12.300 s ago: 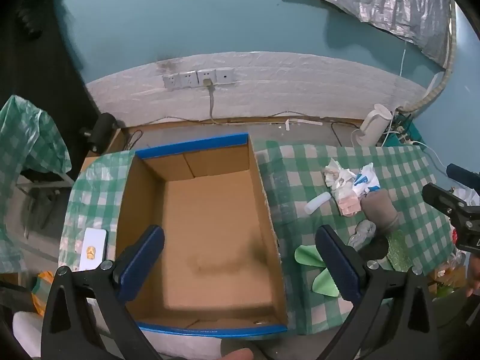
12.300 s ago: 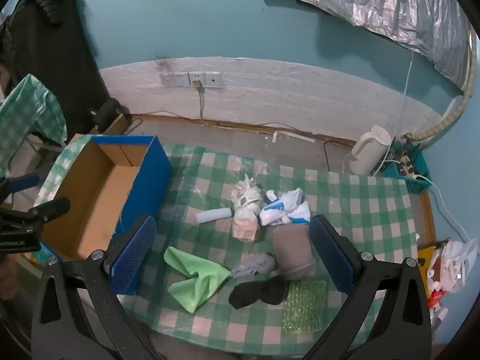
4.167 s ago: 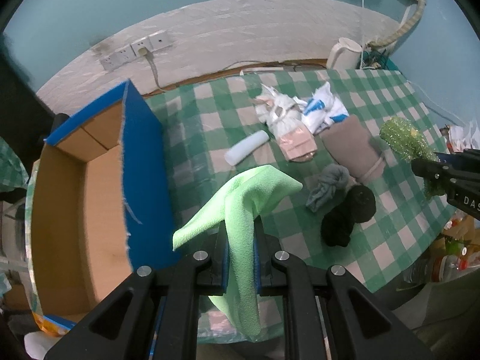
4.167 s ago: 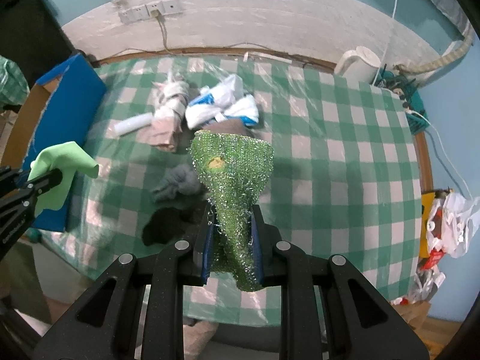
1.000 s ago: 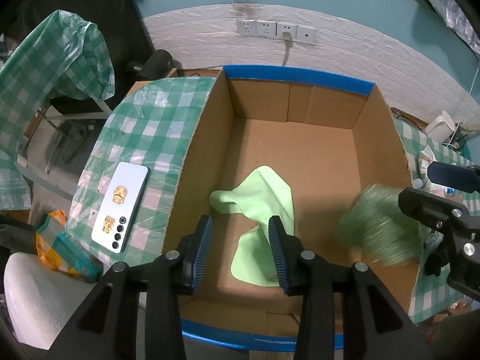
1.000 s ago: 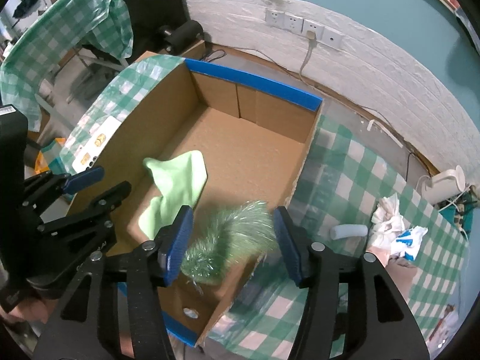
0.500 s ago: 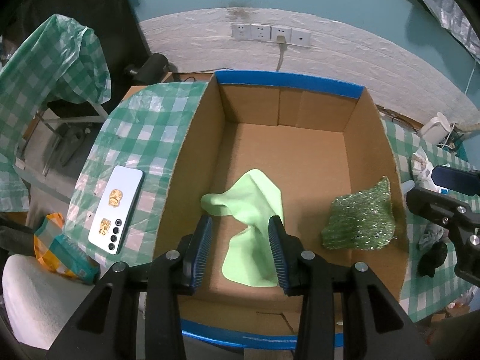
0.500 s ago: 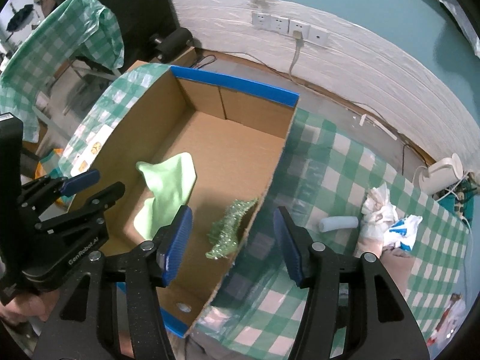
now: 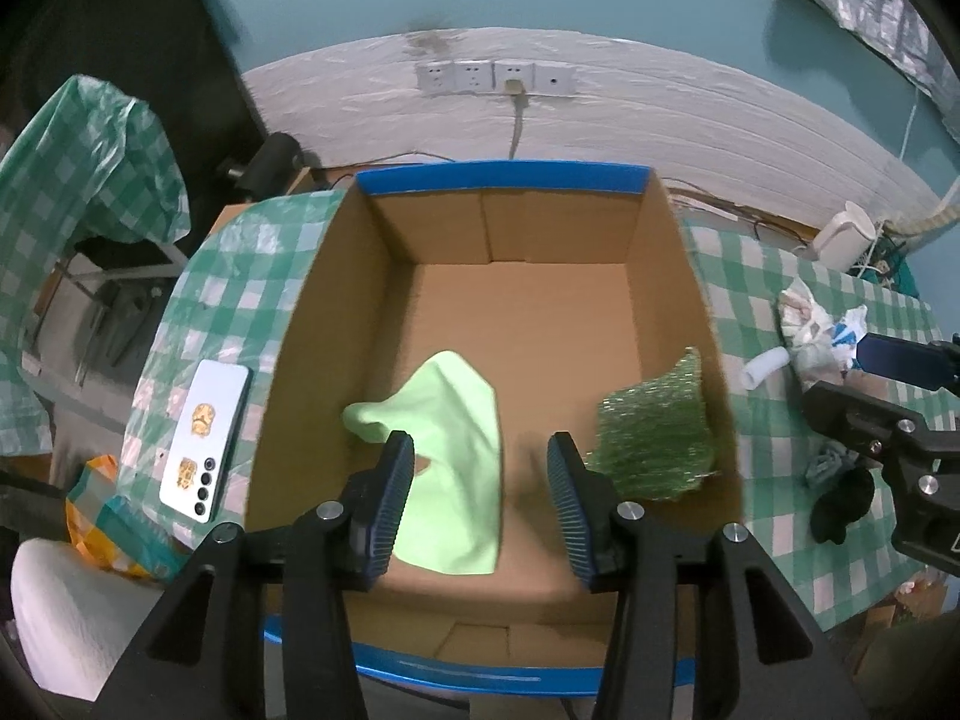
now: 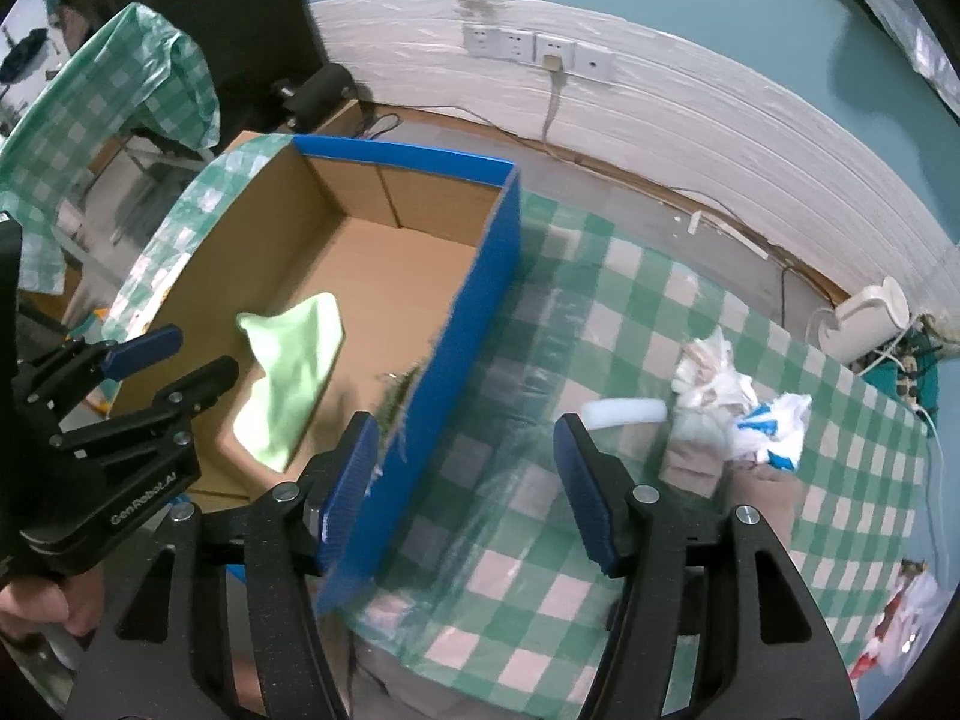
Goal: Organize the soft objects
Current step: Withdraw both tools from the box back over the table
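In the cardboard box (image 9: 516, 324) at the desk's left end lie the light green cloth (image 9: 456, 450) and glittery green scrubber (image 9: 654, 438). Both left tongs (image 9: 480, 498) and right tongs (image 10: 465, 480) are open and empty. Risk: the right tongs may bump the box's blue wall when moving to the remaining pile (image 10: 726, 402).

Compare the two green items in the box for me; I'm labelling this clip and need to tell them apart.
The light green cloth is pale, smooth and matte; the glittery green piece is darker and sparkly, with a rough weave. The cloth lies draped and folded over the cardboard box floor near the left side; the glittery piece leans against the right wall. The cloth covers more floor. Both are soft, green, inside the box, and free of either gripper.
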